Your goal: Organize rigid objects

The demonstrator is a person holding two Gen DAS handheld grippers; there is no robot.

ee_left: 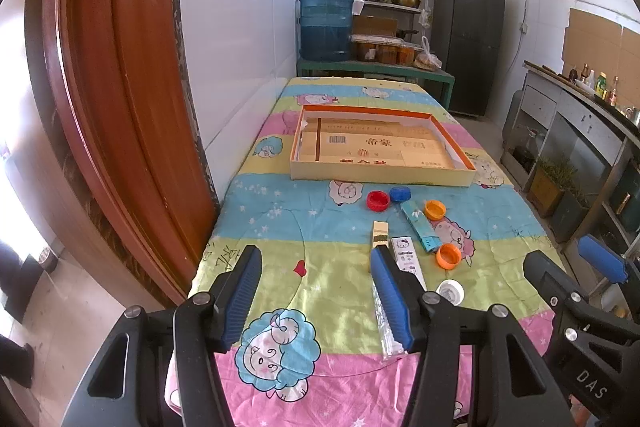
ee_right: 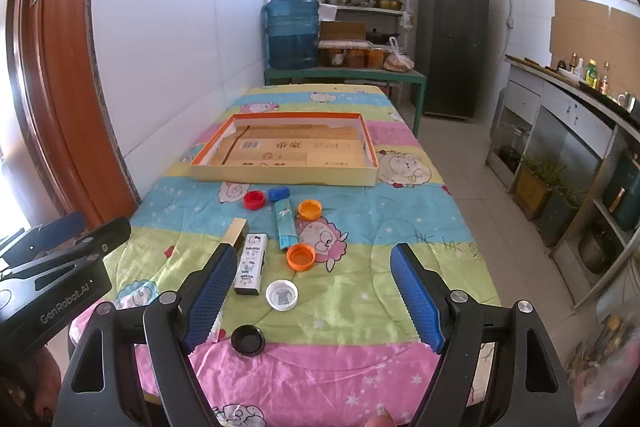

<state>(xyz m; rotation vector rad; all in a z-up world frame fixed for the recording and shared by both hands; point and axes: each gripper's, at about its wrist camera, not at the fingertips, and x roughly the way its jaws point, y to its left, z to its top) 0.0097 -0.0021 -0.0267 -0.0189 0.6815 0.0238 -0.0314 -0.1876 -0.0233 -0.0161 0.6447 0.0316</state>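
Both the left gripper (ee_left: 316, 297) and right gripper (ee_right: 314, 297) hang spread, ribbed blue pads empty. Round plastic caps (ee_right: 301, 256) dot the quilted worktop (ee_right: 380, 267). A white case (ee_right: 251, 264) reads "HELLO".

Soft printed cloth cover (ee_right: 360, 227), matt cardboard tray (ee_right: 280, 177), glossy plastic caps (ee_right: 301, 256), ribbed blue jaws.

left gripper (ee_right: 52, 263): "GenRobot.AI" | right gripper (ee_left: 592, 383): "DAS" | white box (ee_right: 251, 264): "HELLO"
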